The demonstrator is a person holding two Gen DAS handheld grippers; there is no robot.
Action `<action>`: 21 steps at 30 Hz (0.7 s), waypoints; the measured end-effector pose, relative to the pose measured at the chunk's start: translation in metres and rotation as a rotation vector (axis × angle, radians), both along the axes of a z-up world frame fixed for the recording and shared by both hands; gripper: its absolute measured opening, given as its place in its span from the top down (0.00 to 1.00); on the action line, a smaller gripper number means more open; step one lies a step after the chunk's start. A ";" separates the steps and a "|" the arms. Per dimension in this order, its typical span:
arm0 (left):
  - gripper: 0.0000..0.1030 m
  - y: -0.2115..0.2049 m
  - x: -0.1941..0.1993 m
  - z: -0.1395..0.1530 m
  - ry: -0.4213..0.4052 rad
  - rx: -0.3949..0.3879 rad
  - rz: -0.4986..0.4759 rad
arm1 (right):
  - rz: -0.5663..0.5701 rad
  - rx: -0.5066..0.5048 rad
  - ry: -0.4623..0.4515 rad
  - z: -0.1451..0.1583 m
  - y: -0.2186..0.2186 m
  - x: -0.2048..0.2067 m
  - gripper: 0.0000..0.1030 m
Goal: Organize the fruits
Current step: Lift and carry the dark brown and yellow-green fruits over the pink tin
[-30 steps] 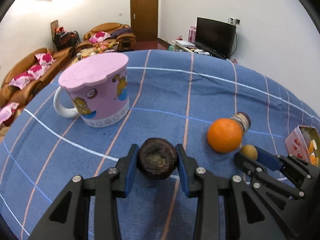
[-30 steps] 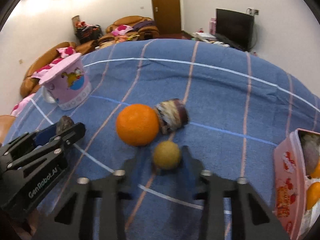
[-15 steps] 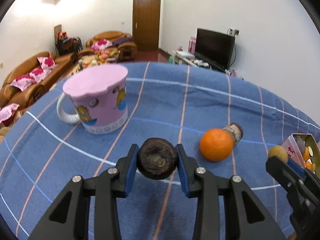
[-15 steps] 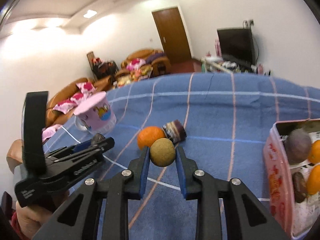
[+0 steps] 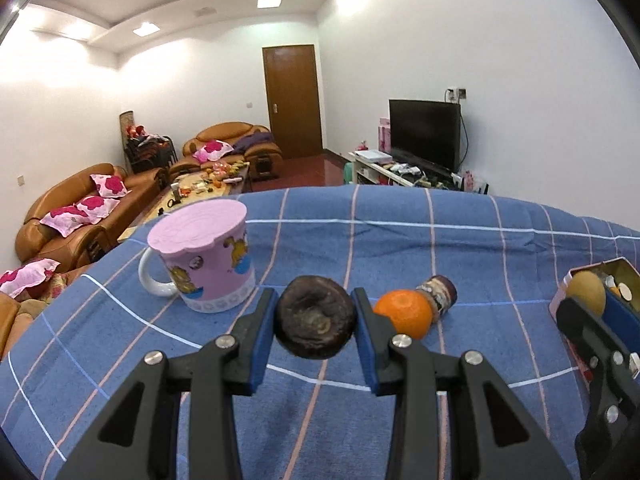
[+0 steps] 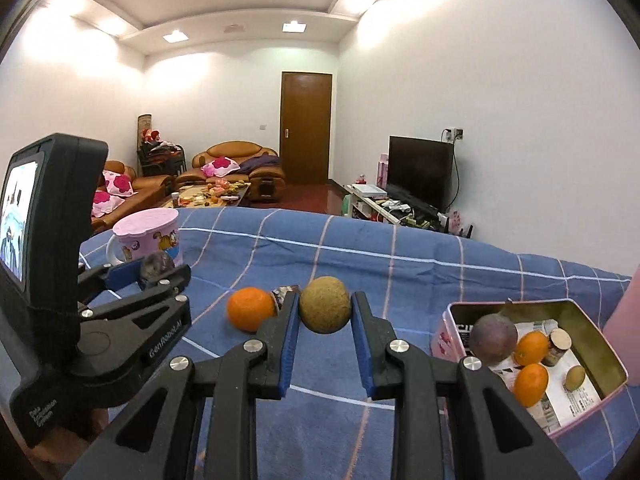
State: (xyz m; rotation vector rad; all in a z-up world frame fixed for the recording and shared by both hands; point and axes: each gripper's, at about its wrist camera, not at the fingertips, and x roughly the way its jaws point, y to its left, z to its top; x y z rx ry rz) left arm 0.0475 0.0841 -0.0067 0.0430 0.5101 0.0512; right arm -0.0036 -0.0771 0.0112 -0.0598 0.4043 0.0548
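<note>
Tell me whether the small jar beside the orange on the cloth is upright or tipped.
Tipped. The small jar lies on its side on the blue cloth, its dark lid end facing away from the orange it touches.

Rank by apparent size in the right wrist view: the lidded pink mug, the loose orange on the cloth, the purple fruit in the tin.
1. Lidded pink mug, though it stands farthest.
2 and 3. Loose orange and purple fruit: alike, unranked.

A home living room: brown leather sofas (image 5: 80,208) with pink floral cushions (image 5: 110,185), a cluttered coffee table (image 5: 208,186), a dark television (image 6: 420,174) on a low white stand (image 6: 376,200), a wooden door (image 5: 293,102), and apparently red floor tiles.
</note>
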 end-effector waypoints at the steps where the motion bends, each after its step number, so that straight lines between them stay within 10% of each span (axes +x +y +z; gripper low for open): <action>1: 0.62 0.001 -0.001 0.000 -0.003 -0.004 0.003 | -0.003 0.004 0.002 0.000 -0.002 -0.001 0.73; 21: 0.62 -0.054 -0.040 0.004 -0.049 0.038 -0.030 | -0.027 0.043 0.045 -0.003 -0.038 -0.029 0.73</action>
